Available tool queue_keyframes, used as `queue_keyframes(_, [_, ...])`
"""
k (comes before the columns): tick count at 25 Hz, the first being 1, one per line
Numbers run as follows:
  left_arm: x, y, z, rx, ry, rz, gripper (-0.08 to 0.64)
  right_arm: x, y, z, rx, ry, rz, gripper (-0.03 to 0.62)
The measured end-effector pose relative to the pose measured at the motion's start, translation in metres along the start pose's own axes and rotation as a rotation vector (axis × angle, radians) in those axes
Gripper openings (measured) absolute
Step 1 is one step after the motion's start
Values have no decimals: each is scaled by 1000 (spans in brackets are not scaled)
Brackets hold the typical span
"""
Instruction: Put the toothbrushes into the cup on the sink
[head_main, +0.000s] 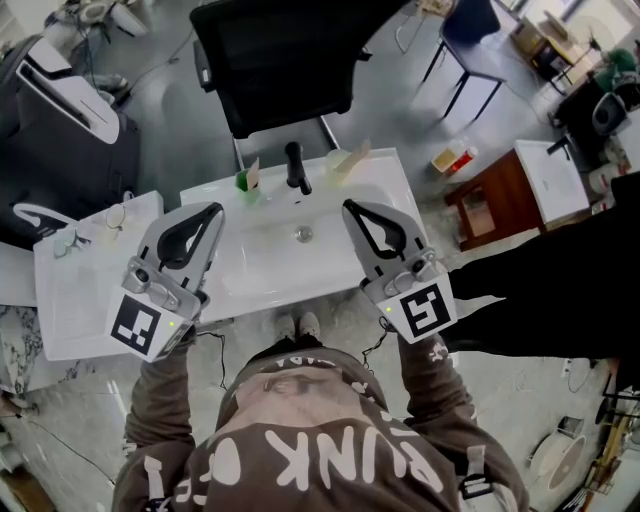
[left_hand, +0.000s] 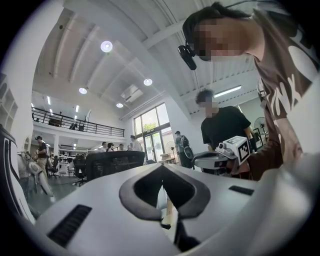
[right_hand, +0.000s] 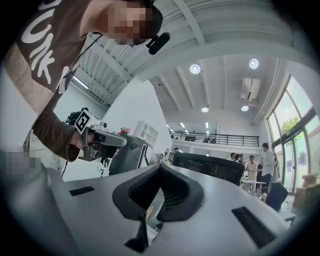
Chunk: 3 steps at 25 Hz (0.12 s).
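Left tongs (head_main: 212, 210): I see them closed on nothing, held level above the left half of the sink (head_main: 405, 215).
Right tongs (head_main: 350, 207): closed too and empty, above the right half, well apart from the left pair.
Green cup (head_main: 245, 184): on the back rim, just left of the black tap (head_main: 296, 168), with a pale stick (head_main: 253, 170) in it.
Pale cup (head_main: 341, 163): just right of the tap, likewise holding a stick; both are too small for me to call toothbrushes.

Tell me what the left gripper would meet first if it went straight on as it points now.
Probably the small green cup on the white sink, at its back rim; depth is unclear.
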<state>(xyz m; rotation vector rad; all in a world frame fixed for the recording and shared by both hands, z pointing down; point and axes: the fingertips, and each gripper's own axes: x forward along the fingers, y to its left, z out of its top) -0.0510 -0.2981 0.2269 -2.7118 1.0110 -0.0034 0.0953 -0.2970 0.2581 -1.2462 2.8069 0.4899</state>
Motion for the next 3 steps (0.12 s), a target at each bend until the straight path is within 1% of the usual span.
queue_keyframes(3, [0,1,0,-6,7,-4,5,1,0,1,-2,5,-2,8])
